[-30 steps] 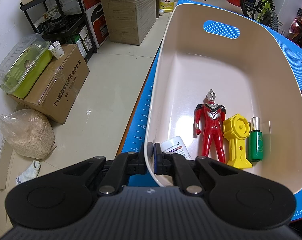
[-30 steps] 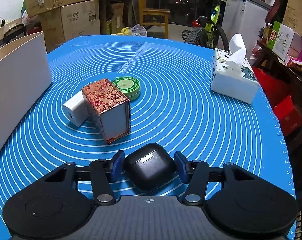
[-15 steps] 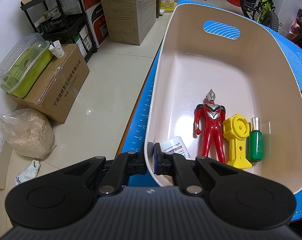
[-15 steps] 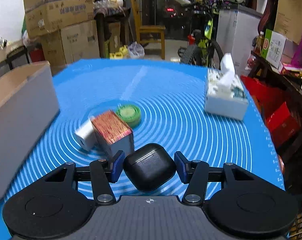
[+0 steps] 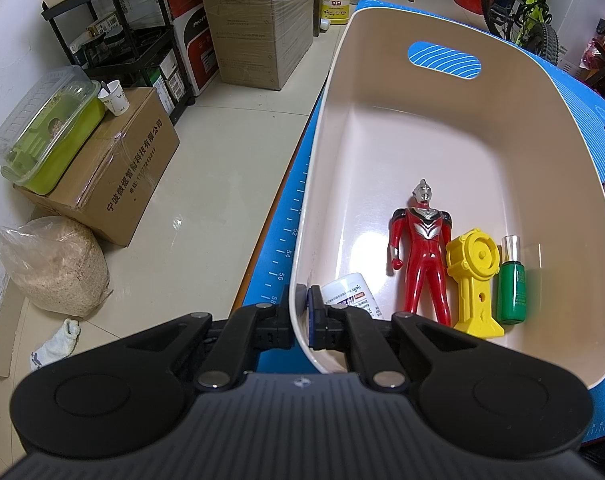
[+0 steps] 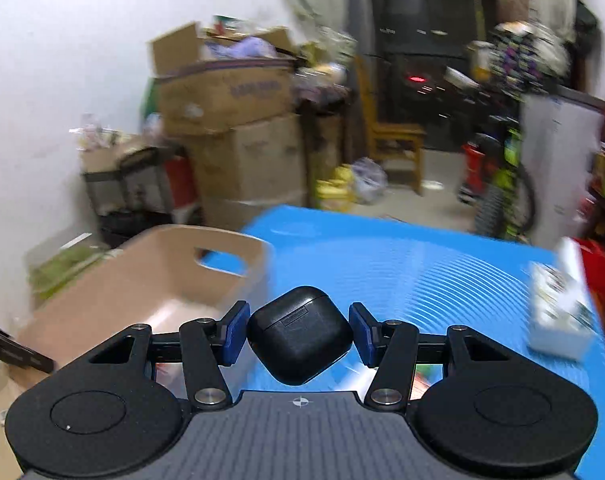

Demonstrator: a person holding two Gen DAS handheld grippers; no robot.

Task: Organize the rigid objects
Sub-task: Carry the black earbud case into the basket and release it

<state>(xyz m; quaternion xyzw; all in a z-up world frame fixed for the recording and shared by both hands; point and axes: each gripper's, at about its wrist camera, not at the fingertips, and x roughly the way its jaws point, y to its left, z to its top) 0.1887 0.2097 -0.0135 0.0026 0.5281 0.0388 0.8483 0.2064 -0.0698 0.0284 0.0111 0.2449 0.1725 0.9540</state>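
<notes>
Right wrist: blue mat (image 6: 442, 256), stacked cardboard boxes (image 6: 238, 128); right tool (image 6: 298, 336) clamping black case (image 6: 298, 340).

Black gripper (image 6: 298, 332), blue pads (image 6: 235, 332), silver screws.

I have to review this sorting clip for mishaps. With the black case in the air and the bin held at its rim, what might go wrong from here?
The right tongs hold the black case by its rounded sides, so it may slip out before reaching the bin. The left tongs pinch only the bin's rim, so a tug might tilt it and shift the red figure and green bottle.
</notes>
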